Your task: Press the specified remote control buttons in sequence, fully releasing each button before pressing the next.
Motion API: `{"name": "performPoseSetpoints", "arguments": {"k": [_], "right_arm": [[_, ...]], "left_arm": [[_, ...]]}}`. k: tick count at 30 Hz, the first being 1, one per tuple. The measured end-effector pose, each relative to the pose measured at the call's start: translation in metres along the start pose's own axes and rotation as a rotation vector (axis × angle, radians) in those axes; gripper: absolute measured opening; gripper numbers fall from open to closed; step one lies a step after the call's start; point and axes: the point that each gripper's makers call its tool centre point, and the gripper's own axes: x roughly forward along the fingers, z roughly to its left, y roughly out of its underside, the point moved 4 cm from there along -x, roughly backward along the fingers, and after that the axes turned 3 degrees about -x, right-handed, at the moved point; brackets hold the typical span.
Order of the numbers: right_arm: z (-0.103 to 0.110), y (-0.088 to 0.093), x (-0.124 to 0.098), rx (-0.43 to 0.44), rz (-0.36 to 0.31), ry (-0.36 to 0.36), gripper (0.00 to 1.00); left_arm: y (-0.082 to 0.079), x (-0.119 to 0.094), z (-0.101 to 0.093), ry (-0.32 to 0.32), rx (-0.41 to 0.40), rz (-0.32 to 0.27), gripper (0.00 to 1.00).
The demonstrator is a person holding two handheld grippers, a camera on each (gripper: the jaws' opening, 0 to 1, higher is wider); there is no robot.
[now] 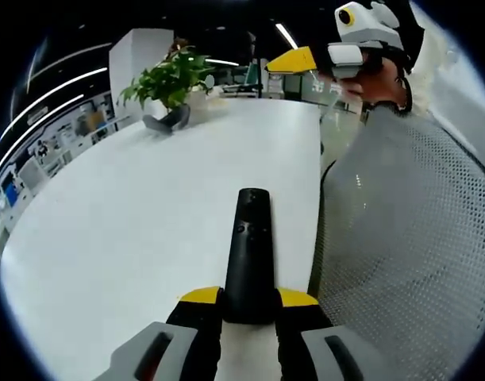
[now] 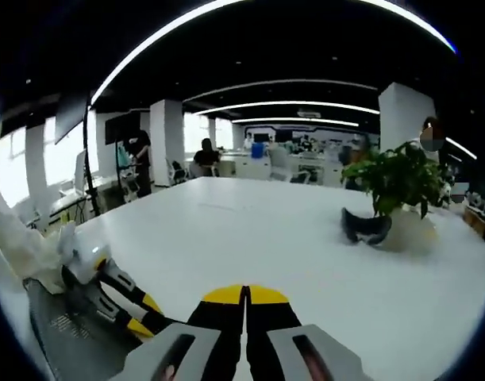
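A: Where does the slim black plastic remote control (image 1: pixel 250 254) sit right now?

B: In the left gripper view it lies flat on the wide white bench (image 1: pixel 131 238), near the bench's edge beside a grey perforated mesh chair back (image 1: pixel 409 262). The left tool (image 1: pixel 250 300) is clamped on its near end, a yellow-tipped jaw on each side, and the buttons face up.

A: And the right tool?

B: In the right gripper view the right tool (image 2: pixel 245 295) has its jaws together with nothing between them. In the left gripper view it (image 1: pixel 294 61) hovers high above the bench, well apart from the remote. The left tool (image 2: pixel 119 305) also shows at the lower left of the right gripper view.

A: How should the press go, then?

B: My judgement: keep the left clamp steady so the remote cannot slide or tip. Bring the joined yellow tips of the right tool straight down on the named button and push just until it gives. Then lift fully off before moving to the next button. I cannot read the button markings at this size, so line up slowly.

A: Anything to avoid?

B: Don't drag the remote towards the leafy green potted plant (image 1: pixel 169 83) or off the bench edge; keep it in sight.
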Motion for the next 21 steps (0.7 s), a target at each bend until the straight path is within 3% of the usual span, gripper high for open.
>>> {"name": "performPoseSetpoints", "arguments": {"k": [6, 10, 15, 18, 21], "right_arm": [[0.0, -0.008, -0.002, -0.007, -0.062, 0.006, 0.0], [0.0, -0.01, -0.002, -0.035, -0.081, 0.022, 0.08], [-0.005, -0.017, -0.004, -0.056, -0.137, 0.066, 0.26], [-0.011, -0.029, -0.007, -0.065, -0.235, 0.12, 0.51], [-0.018, -0.028, -0.007, -0.054, -0.239, 0.168, 0.62]], "left_arm": [[-0.002, 0.003, 0.007, 0.01, 0.016, 0.026, 0.25], [-0.003, 0.005, 0.013, 0.021, 0.034, 0.039, 0.25], [-0.005, 0.007, 0.018, 0.026, 0.038, 0.036, 0.25], [-0.005, 0.008, 0.016, 0.033, 0.049, 0.043, 0.25], [-0.005, 0.007, 0.017, 0.039, 0.055, 0.055, 0.25]]}}
